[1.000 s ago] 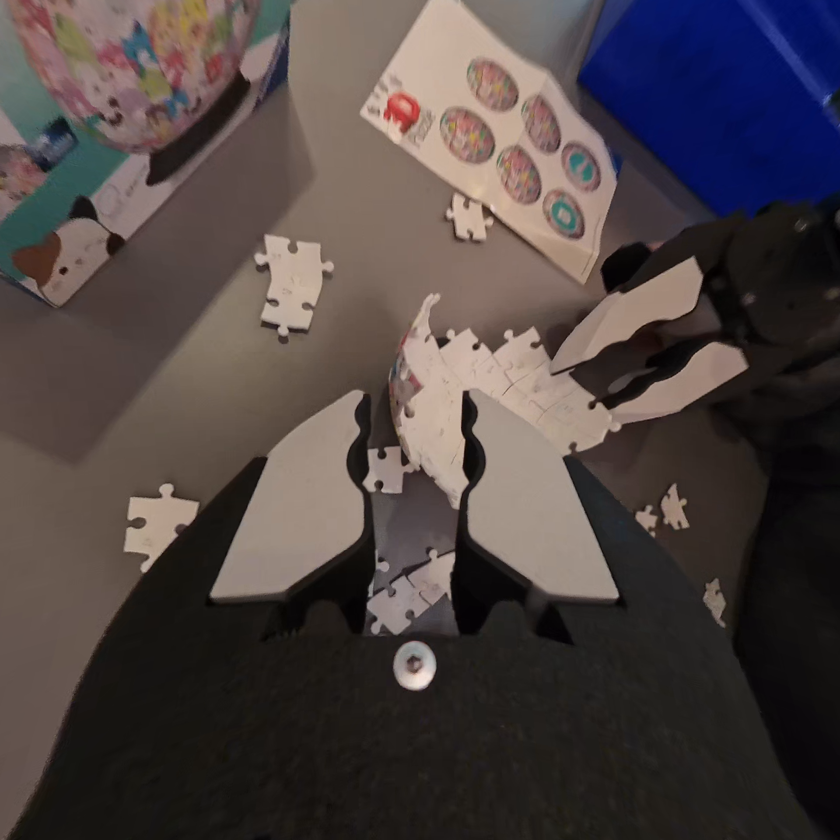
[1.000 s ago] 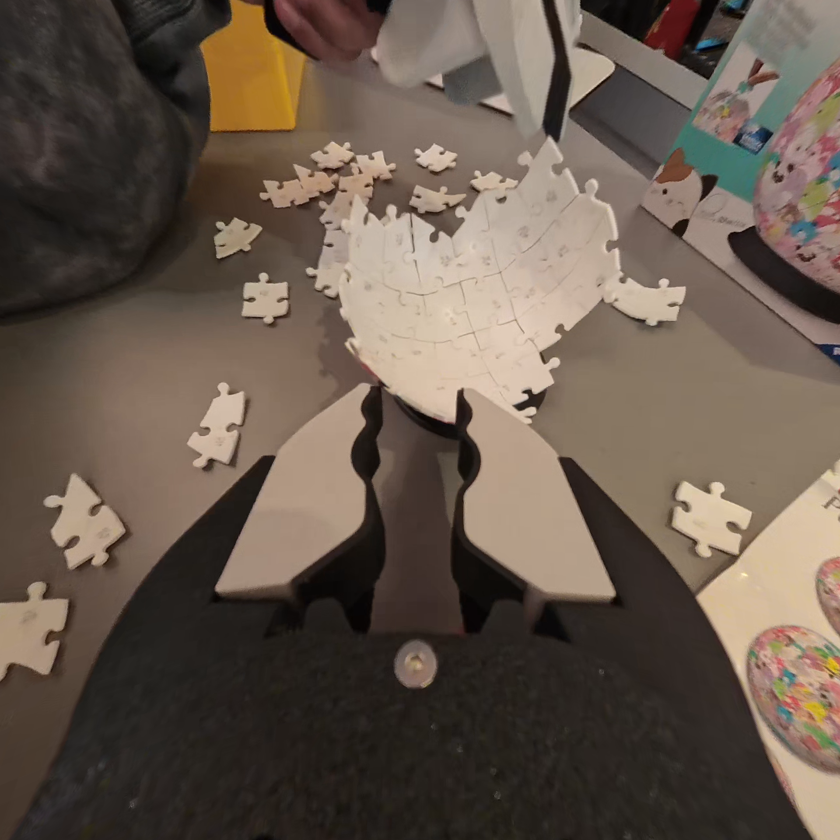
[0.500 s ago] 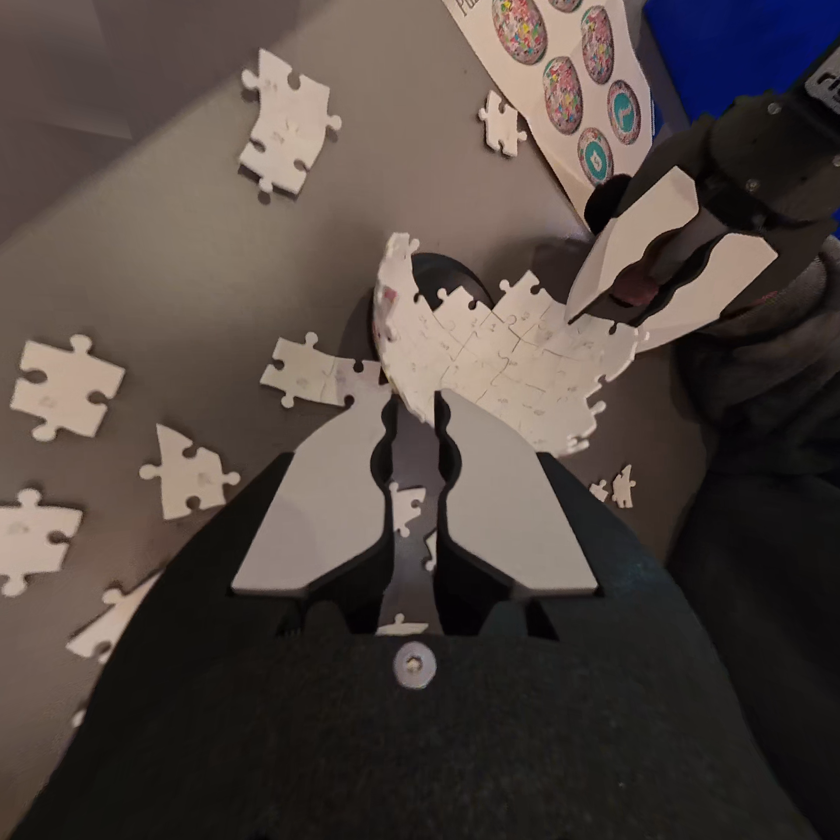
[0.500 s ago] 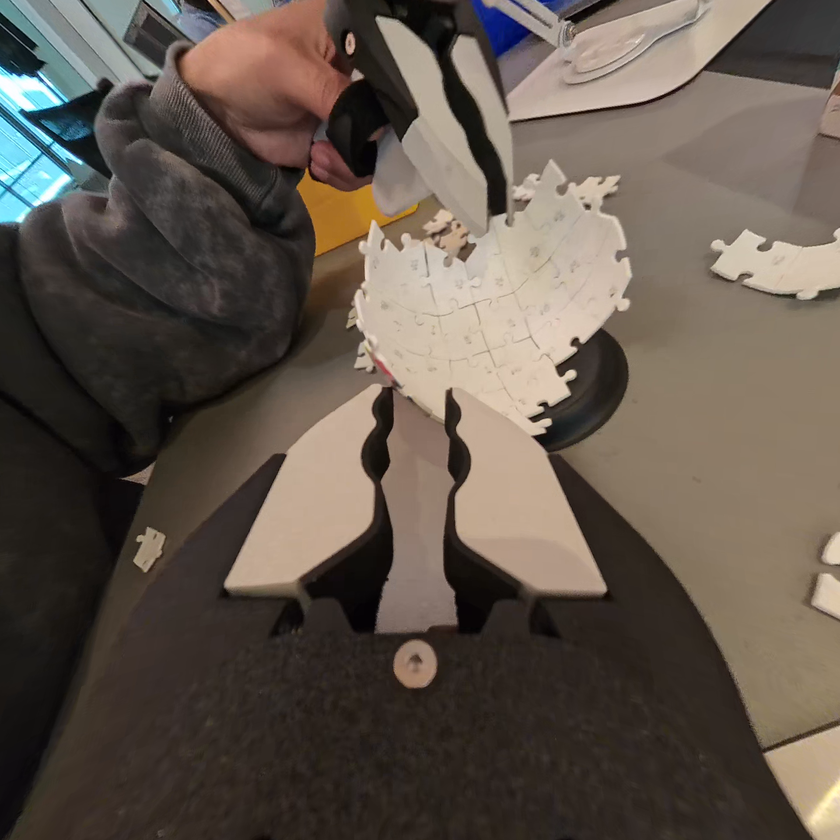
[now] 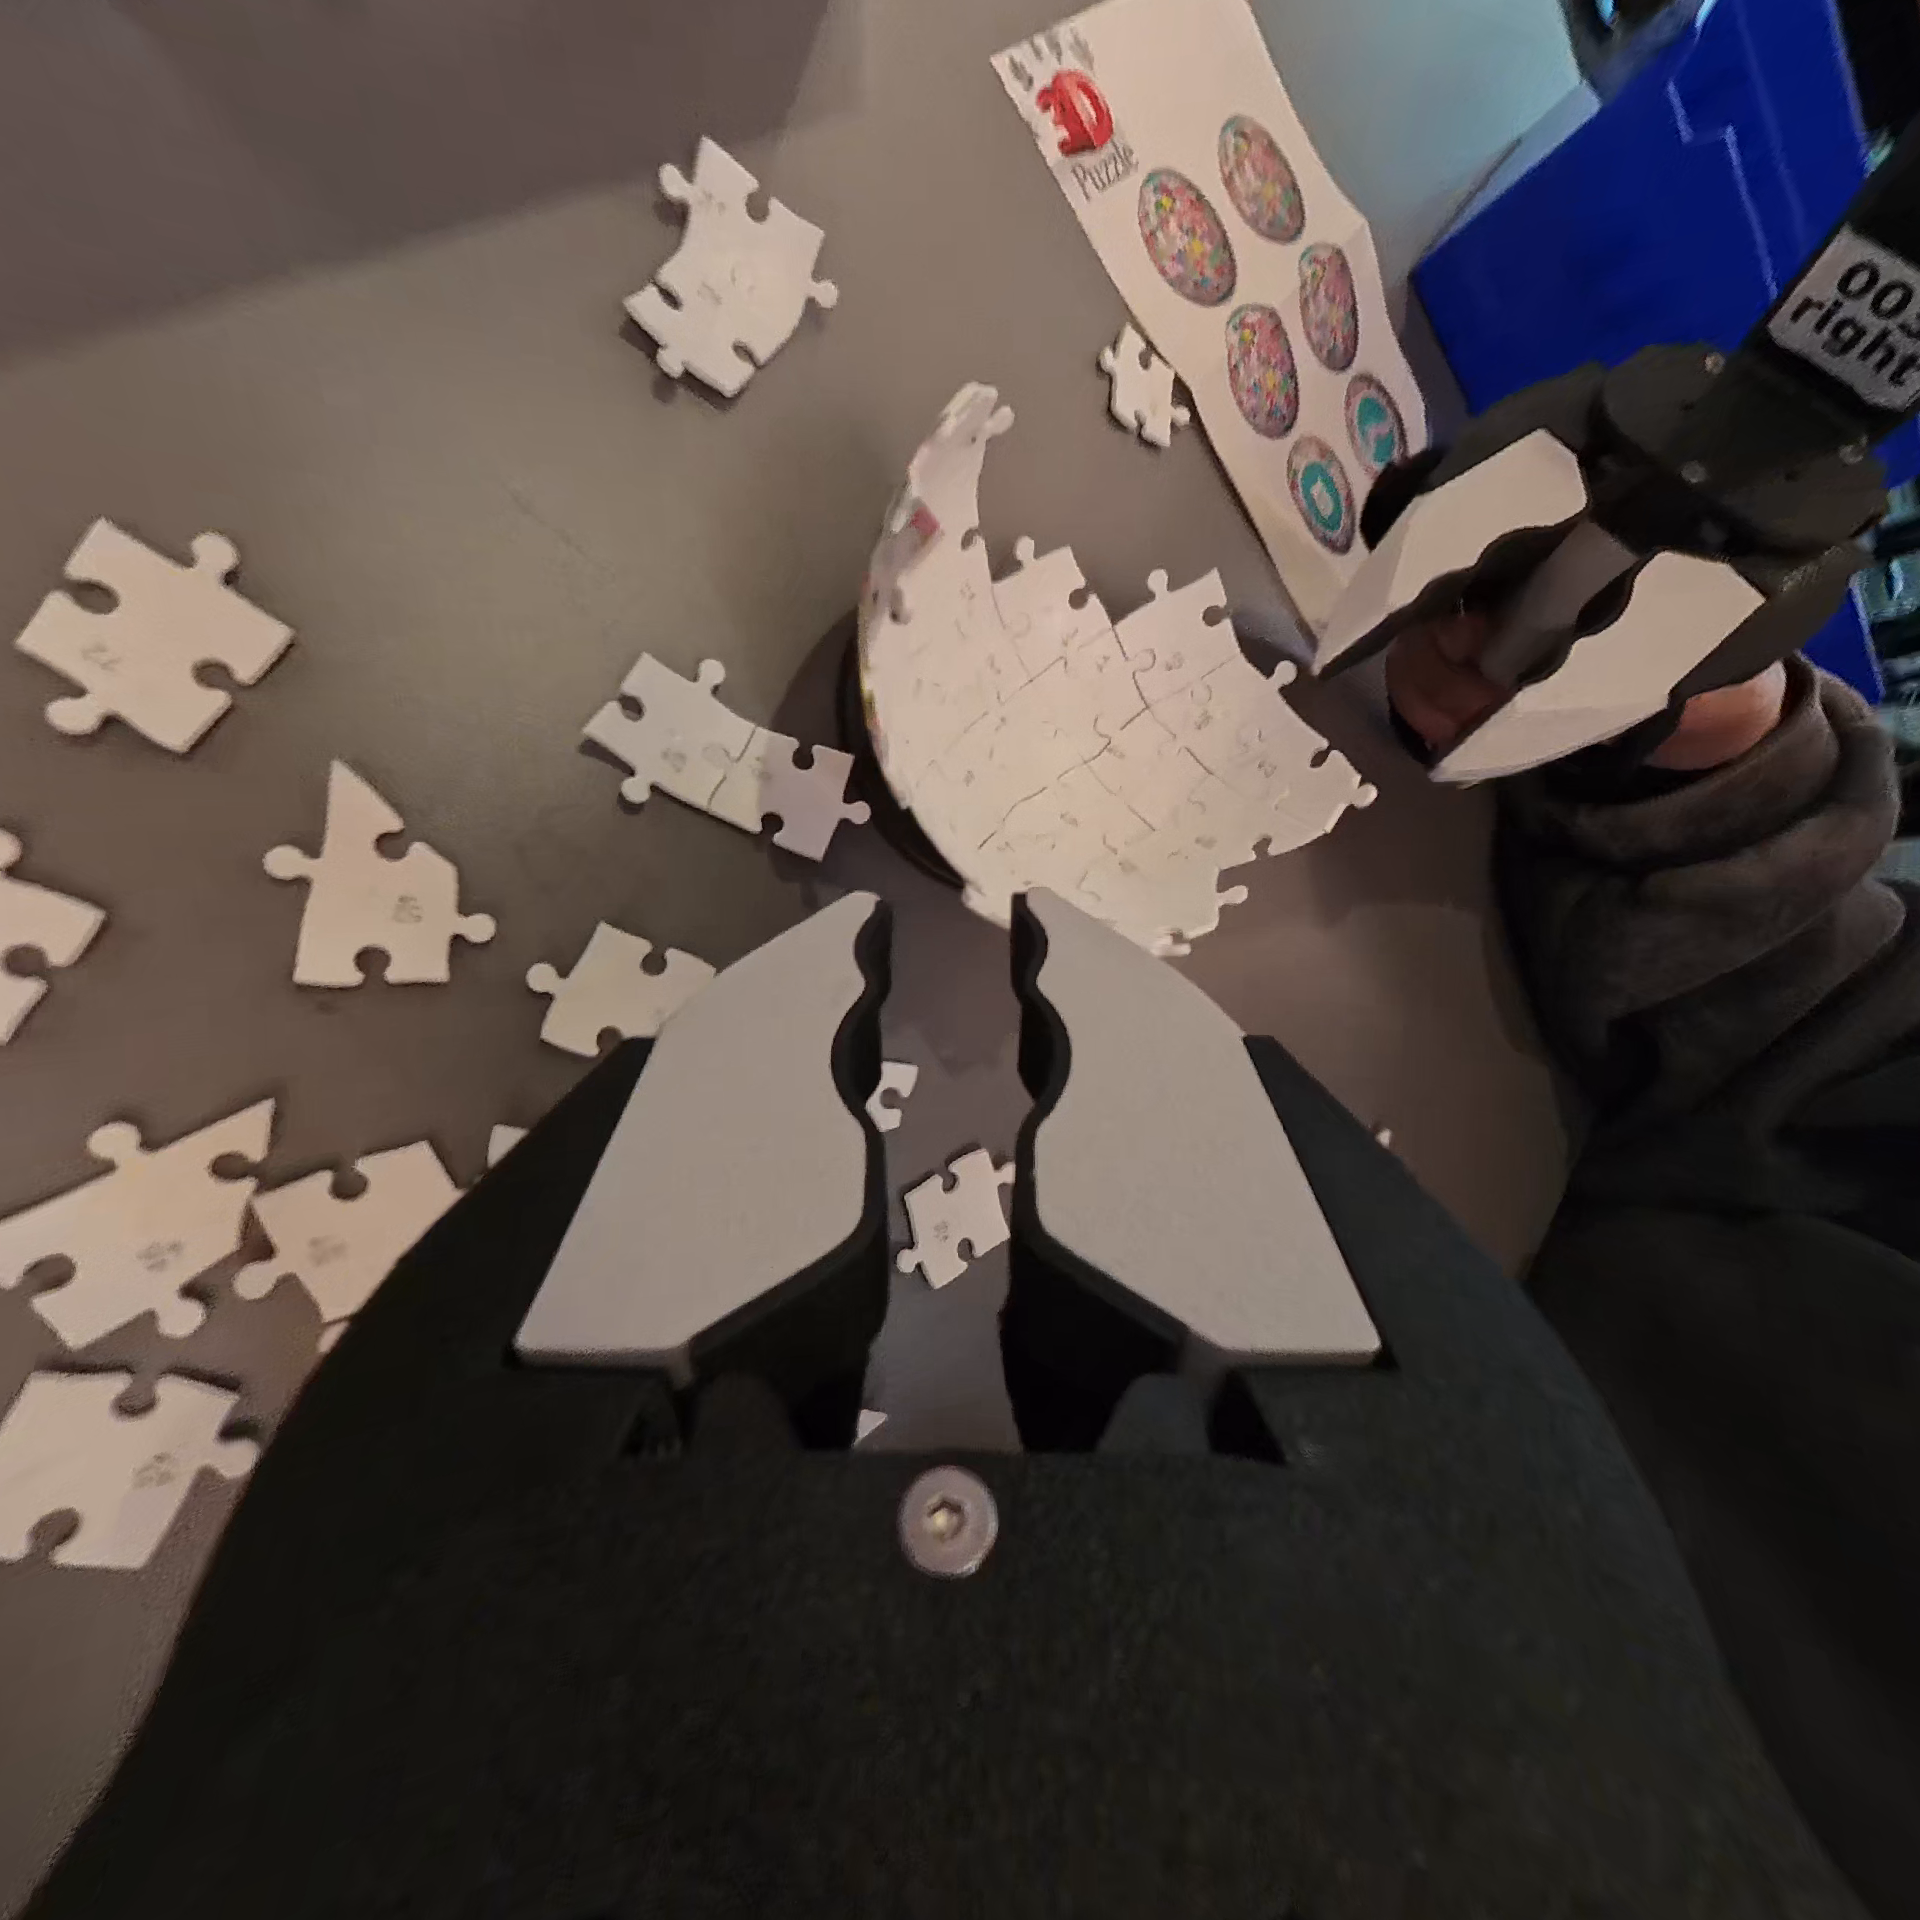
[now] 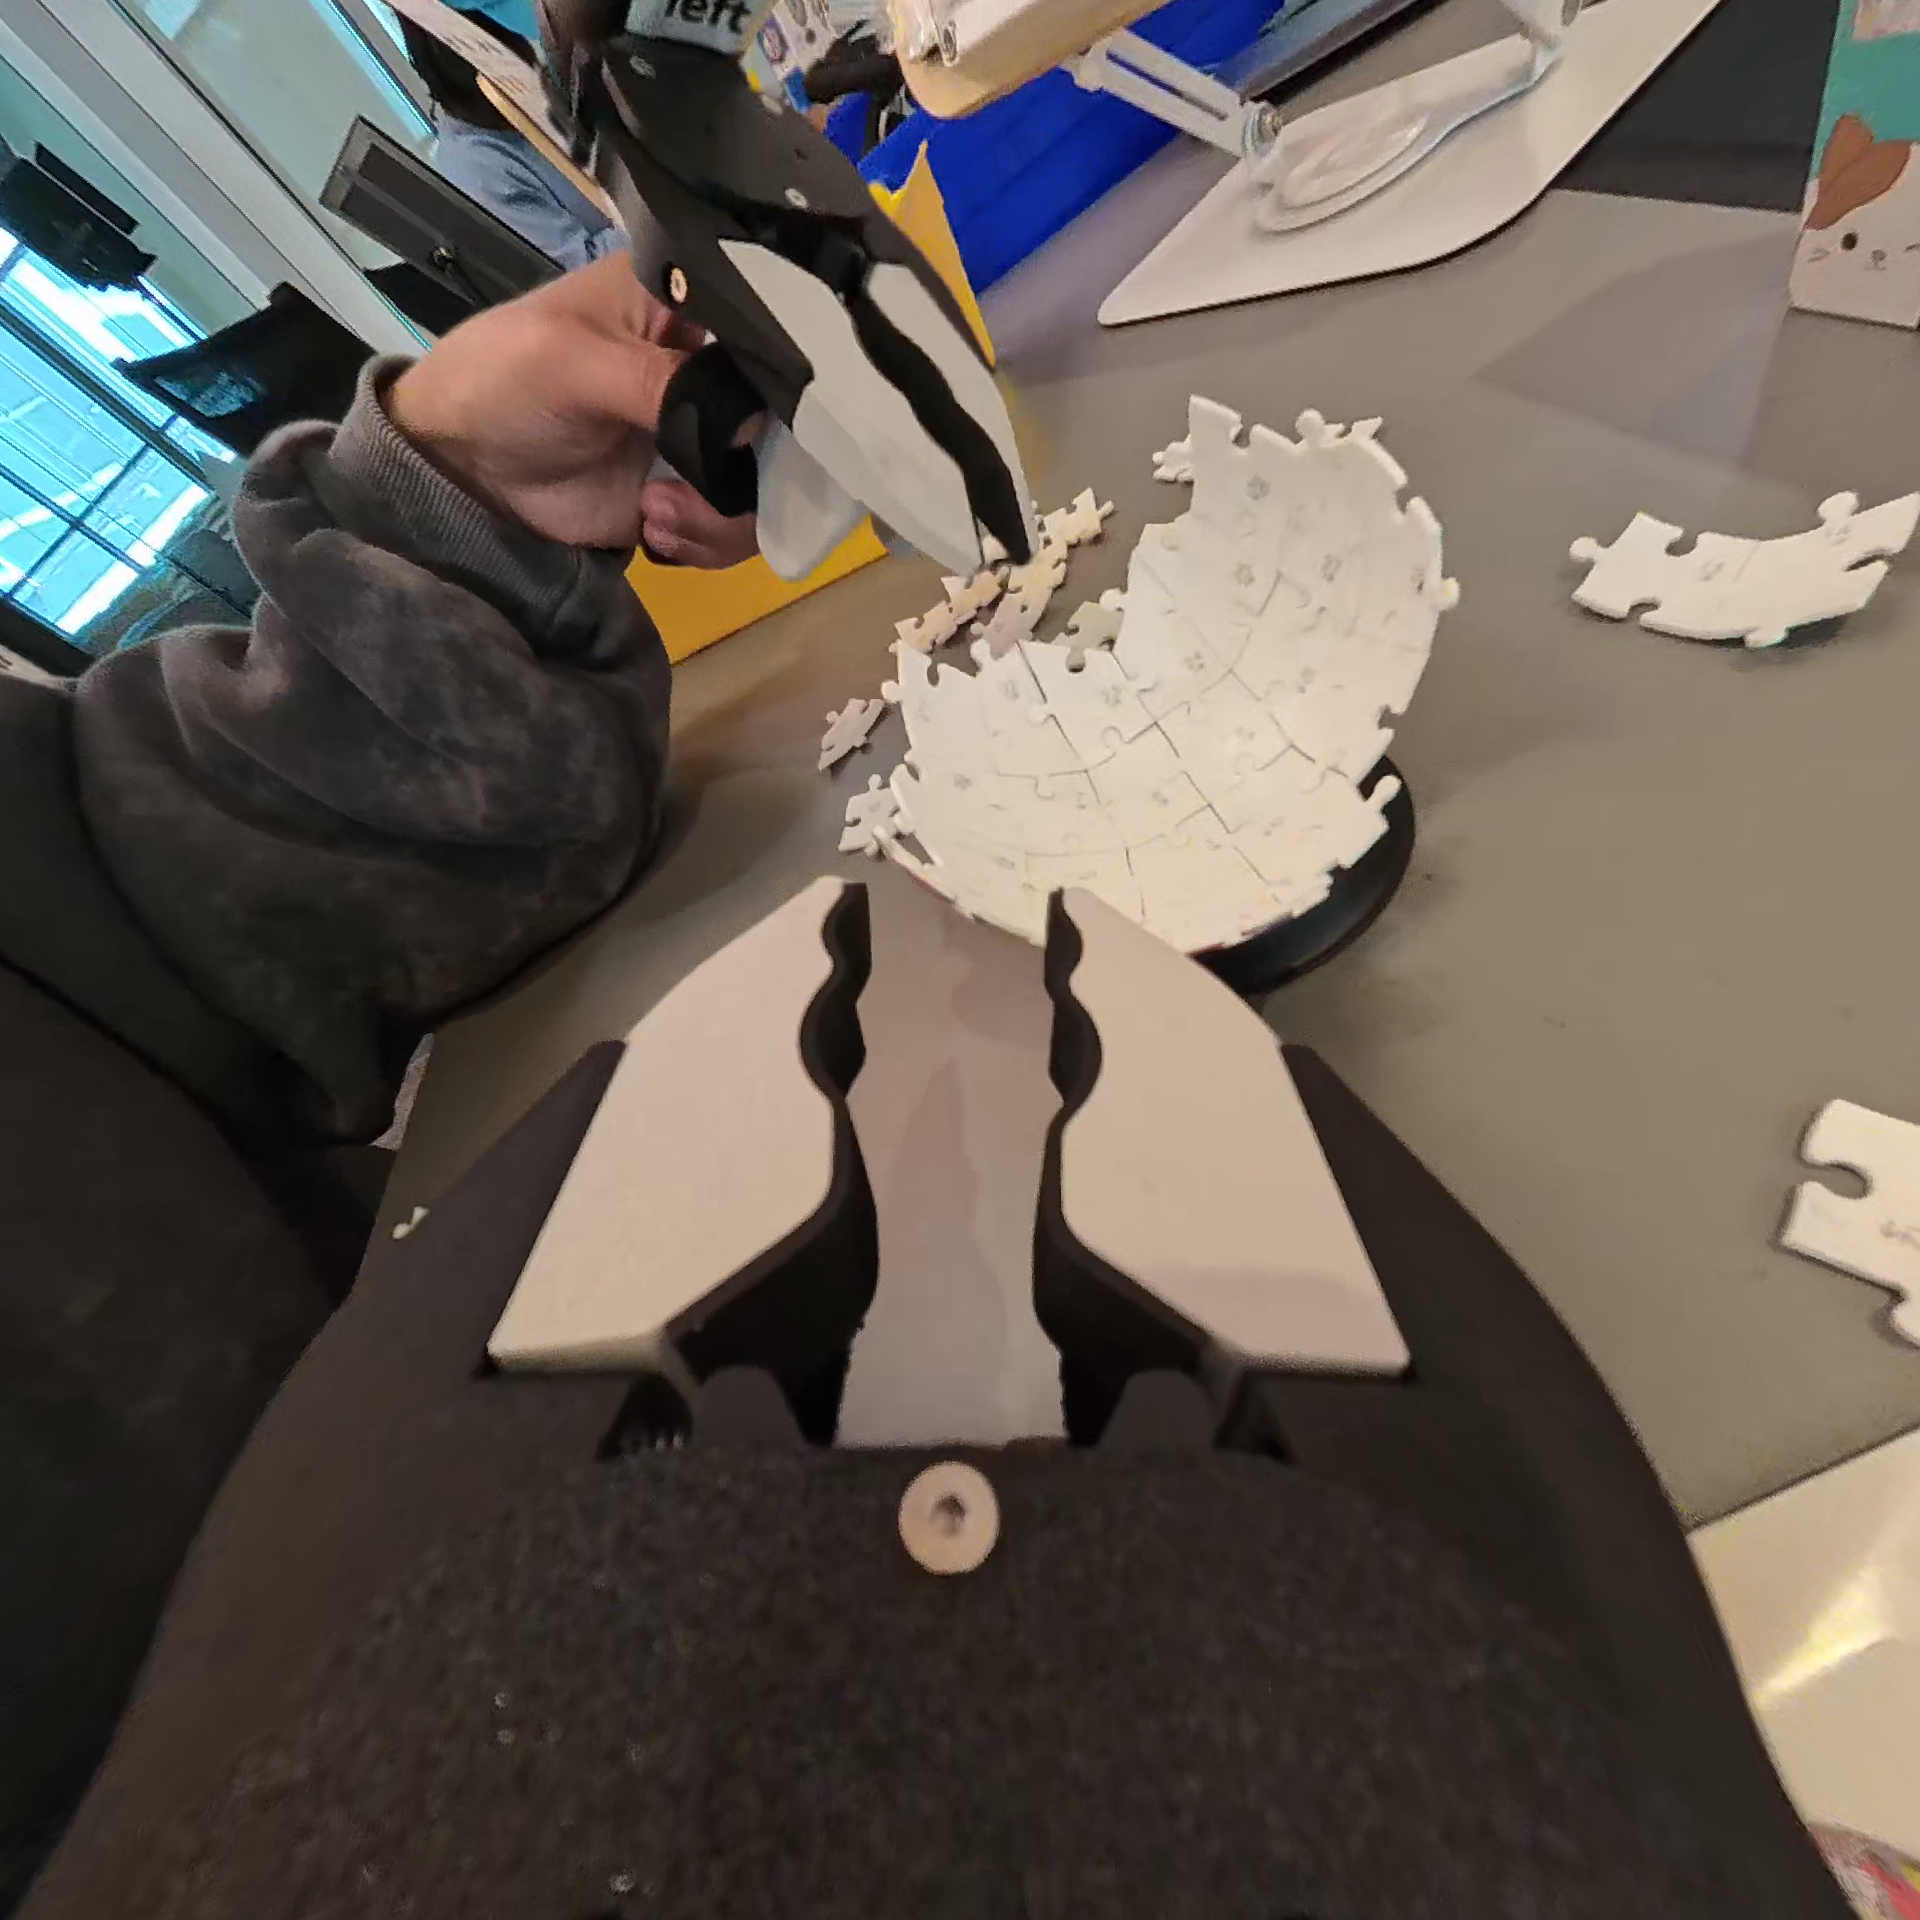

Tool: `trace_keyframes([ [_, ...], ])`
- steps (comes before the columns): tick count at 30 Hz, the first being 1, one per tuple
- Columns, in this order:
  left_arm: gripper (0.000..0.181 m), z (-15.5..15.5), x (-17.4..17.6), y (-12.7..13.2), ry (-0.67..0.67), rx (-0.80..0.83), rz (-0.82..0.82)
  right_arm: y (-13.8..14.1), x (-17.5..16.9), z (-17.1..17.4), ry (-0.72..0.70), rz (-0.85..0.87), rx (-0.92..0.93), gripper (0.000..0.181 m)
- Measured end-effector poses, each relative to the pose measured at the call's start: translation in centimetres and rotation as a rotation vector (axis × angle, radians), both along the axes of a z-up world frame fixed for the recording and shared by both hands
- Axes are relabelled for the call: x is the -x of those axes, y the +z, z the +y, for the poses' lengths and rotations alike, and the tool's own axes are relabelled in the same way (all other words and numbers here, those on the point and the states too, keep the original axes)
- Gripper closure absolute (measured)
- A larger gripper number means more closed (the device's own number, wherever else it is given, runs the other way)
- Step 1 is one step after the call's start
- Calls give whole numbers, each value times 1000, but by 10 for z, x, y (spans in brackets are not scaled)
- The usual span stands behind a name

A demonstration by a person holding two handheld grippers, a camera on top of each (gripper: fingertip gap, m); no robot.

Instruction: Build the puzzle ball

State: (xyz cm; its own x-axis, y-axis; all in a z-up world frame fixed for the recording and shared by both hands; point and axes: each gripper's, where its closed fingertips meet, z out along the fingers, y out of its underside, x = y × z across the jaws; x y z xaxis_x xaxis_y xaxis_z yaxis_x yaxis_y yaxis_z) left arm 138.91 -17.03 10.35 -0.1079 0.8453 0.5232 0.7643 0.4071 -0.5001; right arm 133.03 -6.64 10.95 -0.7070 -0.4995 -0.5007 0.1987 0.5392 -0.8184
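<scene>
Half-built puzzle ball on its stand, both grippers empty beside it.

I see the puzzle ball (image 6: 1164, 748) as a white open bowl of joined pieces, tilted on a black round stand (image 6: 1340, 904) on the grey table (image 5: 436, 499). My left gripper (image 5: 951, 920) sits just in front of the shell's lower edge, fingers slightly apart, nothing between them. My right gripper (image 6: 951, 904) points at the near rim, fingers parted, also empty. A joined two-piece strip (image 5: 727, 753) lies just beside the stand; loose pieces (image 5: 379, 914) are scattered across the table. An instruction sheet (image 5: 1236, 260) lies beyond the ball, next to a blue bin (image 5: 1631, 197).
</scene>
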Motion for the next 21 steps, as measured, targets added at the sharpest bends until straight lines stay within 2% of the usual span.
trace_keyframes([
  [3, 157, -1, -6, 9, 72, -30, 94, 8, 7, 4, -21, 8, 22, 146],
  [5, 155, 1, -11, 18, 124, -45, 173, 14, 31, 4, -109, 73, 38, 144],
  [8, 142, 18, -16, 28, 126, -58, 289, 9, 92, 3, -310, 329, -44, 145],
  [11, 118, 35, -19, 15, 105, 51, 305, -22, 128, 7, -333, 660, -221, 143],
  [14, 94, 45, -13, 8, 139, 161, 335, -53, 132, 0, -310, 717, -330, 126],
  [17, 94, 49, -3, 12, 194, 236, 407, -63, 134, -11, -354, 795, -304, 124],
  [21, 91, 53, 1, 3, 167, 408, 379, -69, 131, -20, -383, 760, -305, 130],
])
